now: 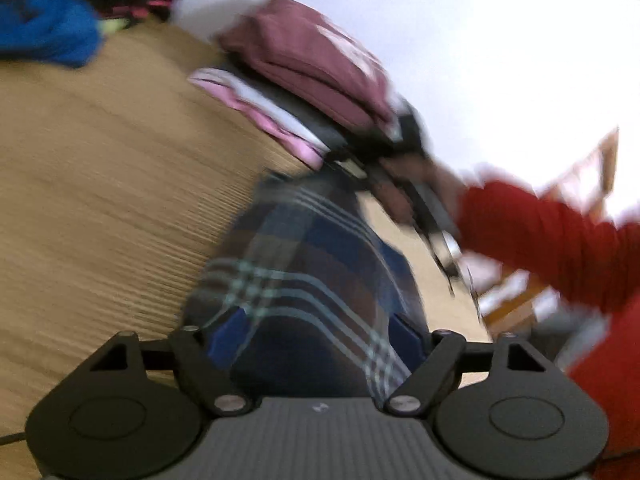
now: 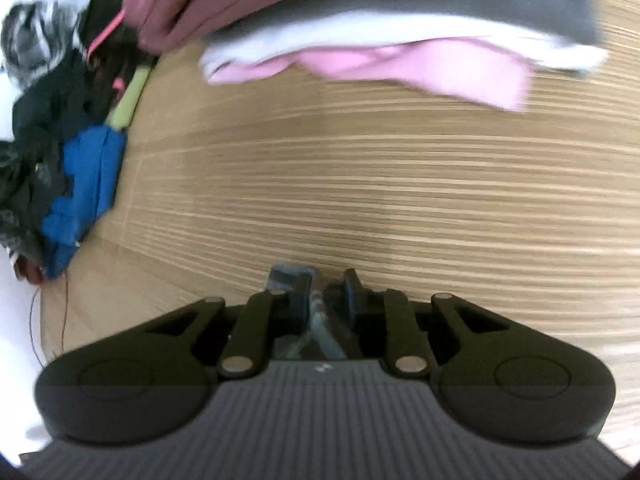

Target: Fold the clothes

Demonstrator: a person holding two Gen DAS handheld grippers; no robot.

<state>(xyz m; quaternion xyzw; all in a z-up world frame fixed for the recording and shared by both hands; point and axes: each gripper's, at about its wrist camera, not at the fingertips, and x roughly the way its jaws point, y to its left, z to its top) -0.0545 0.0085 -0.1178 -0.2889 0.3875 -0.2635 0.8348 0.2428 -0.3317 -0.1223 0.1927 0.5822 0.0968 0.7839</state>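
A blue and brown plaid garment (image 1: 304, 264) stretches over the wooden table (image 1: 100, 184) between my two grippers. My left gripper (image 1: 316, 336) has its blue pads (image 1: 228, 340) wide apart with the plaid cloth lying between them. My right gripper (image 1: 360, 160) shows in the left wrist view at the cloth's far end, held by a hand with a red sleeve. In the right wrist view my right gripper (image 2: 320, 296) is shut on a bunched bit of the plaid cloth (image 2: 318, 320). Both views are blurred by motion.
A stack of folded clothes, maroon (image 1: 316, 60) on grey, white and pink (image 2: 420, 64), lies on the table just beyond. A heap of unfolded clothes with a blue piece (image 2: 84, 184) lies at the table's far edge. White wall behind.
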